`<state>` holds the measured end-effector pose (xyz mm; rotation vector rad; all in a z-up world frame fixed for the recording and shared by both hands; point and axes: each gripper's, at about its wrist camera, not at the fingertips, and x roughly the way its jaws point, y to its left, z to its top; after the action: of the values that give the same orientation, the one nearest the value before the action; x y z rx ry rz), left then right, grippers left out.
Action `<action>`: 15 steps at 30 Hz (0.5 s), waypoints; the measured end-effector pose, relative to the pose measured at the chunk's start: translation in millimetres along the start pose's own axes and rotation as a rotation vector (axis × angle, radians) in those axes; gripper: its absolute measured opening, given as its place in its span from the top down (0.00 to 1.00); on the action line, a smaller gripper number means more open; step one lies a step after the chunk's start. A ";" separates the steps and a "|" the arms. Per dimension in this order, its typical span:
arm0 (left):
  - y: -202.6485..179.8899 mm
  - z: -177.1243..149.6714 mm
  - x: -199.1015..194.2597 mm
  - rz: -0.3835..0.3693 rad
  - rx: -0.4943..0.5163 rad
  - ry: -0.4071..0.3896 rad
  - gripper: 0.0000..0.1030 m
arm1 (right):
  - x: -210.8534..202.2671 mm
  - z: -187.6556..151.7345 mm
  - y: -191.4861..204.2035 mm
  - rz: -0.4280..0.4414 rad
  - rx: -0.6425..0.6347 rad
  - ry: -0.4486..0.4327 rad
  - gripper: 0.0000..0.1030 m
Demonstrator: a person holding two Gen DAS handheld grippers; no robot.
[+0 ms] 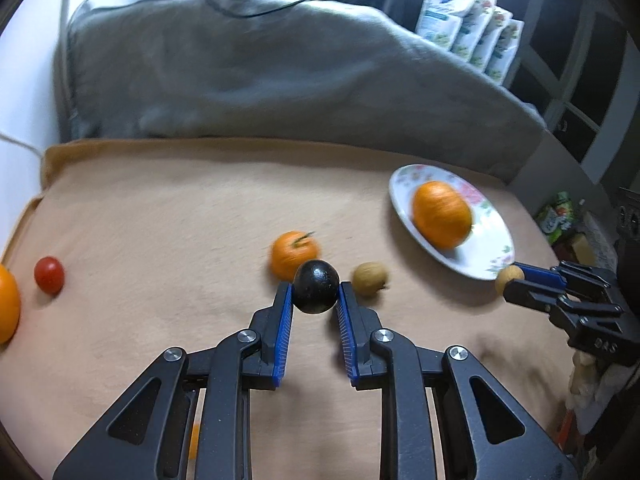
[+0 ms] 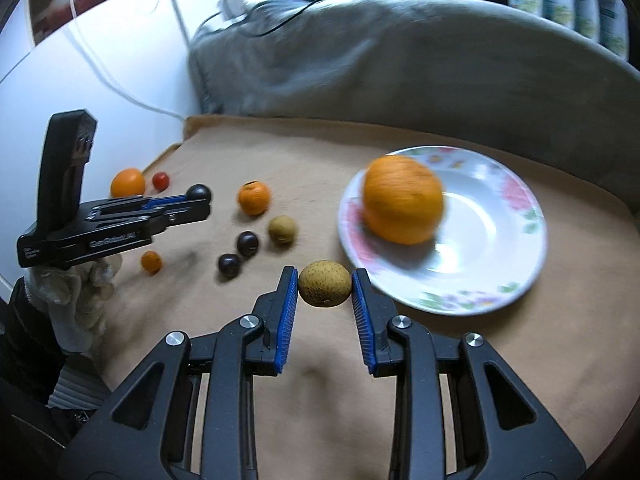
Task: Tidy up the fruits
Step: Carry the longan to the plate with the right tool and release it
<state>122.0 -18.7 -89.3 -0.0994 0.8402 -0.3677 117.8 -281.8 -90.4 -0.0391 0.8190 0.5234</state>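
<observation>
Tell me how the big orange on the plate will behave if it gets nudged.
The big orange is round, so it will probably roll easily. It sits near the far left rim of the shallow plate, and a push that way might send it over onto the cloth. It looks firm and fairly heavy, so the plate may shift with it.

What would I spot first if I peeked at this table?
Probably the big orange sitting on the flowery plate at the right of the tan cloth. Next, two claws each pinching a small fruit: the left claw holds a black ball-shaped fruit, and the right claw holds a brownish-yellow fruit just beside the plate.
</observation>
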 end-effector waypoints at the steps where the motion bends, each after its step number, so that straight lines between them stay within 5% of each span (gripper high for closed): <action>1: -5.1 1.5 0.5 -0.009 0.007 -0.002 0.80 | -3.4 0.4 -5.1 -0.010 0.007 -0.004 0.72; 15: -80.3 10.6 11.2 -0.132 0.109 0.004 0.80 | -17.8 6.8 -66.9 -0.098 0.073 -0.028 0.72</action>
<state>114.3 -98.2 -71.7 -0.0528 0.8178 -0.5374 143.1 -346.3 -84.2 -0.0049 0.8036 0.4006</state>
